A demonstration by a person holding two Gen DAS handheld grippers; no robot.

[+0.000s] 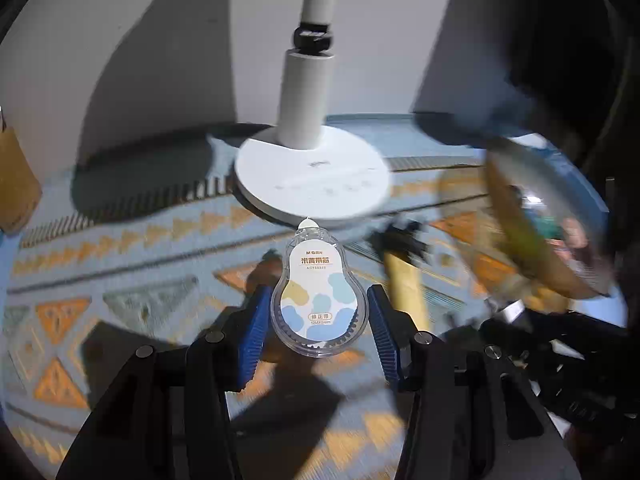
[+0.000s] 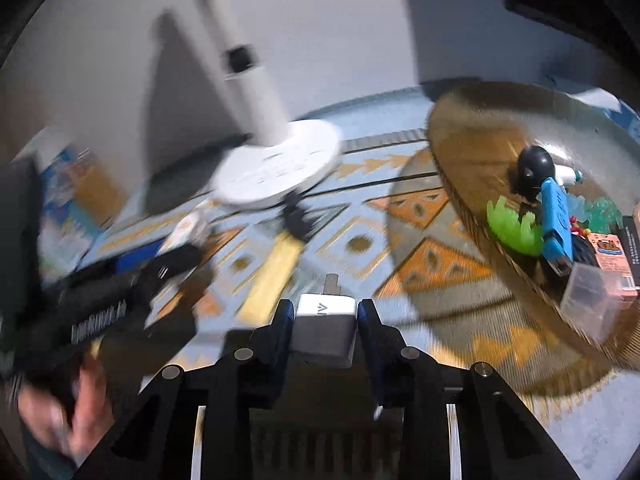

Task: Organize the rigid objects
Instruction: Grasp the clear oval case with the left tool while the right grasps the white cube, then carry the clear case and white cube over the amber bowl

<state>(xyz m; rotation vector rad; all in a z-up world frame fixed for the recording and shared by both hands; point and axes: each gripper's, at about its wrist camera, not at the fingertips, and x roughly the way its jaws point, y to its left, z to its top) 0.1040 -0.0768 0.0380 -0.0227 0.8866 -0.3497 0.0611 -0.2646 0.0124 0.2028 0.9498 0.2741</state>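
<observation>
My left tongs [image 1: 318, 320] tilt down over the desk [image 1: 120, 264], pinching a clear pear-shaped tape case [image 1: 319, 304] with blue and yellow blobs – its tip points at the white lamp base [image 1: 312, 176]. My right tongs [image 2: 325, 320] tilt down too, squeezing a small white plug block [image 2: 325, 328] near the round basket [image 2: 480, 152] at the desk's right edge.

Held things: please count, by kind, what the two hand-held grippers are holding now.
Correction tape: 1, in the left hand-held gripper
Charger: 1, in the right hand-held gripper
Total: 2
</observation>
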